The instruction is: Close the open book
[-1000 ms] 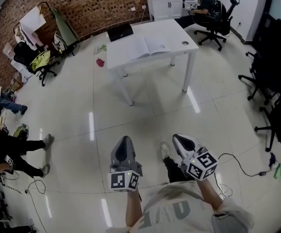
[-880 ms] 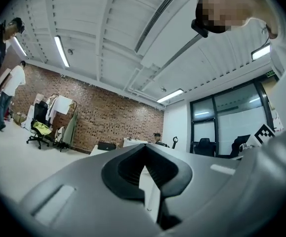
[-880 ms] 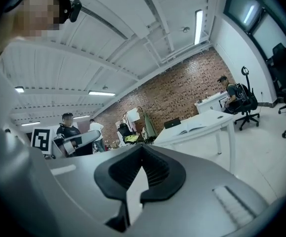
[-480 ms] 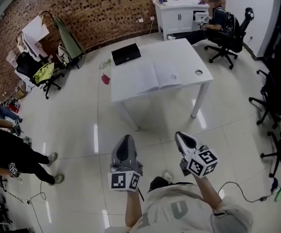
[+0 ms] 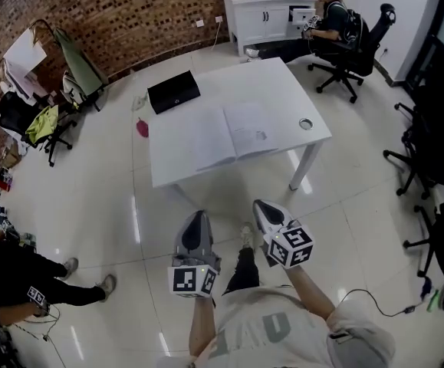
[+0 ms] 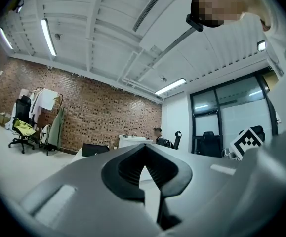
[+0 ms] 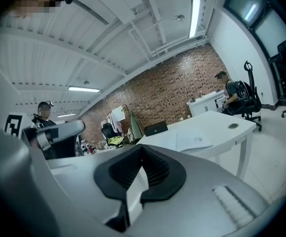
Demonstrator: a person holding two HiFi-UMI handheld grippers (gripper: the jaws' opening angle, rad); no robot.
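The open white paper book lay flat on the white rectangular table, near its front edge. Its long axis ran left to right across the table, and its spine pointed away from the person. The left gripper and right gripper were short of the table, jaws together and empty.

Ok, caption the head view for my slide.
Left gripper and right gripper, both shut, face a white table bearing an open book.

White table; white book; blk laptop; red-brown brick wall; pale glossy floor tiles.
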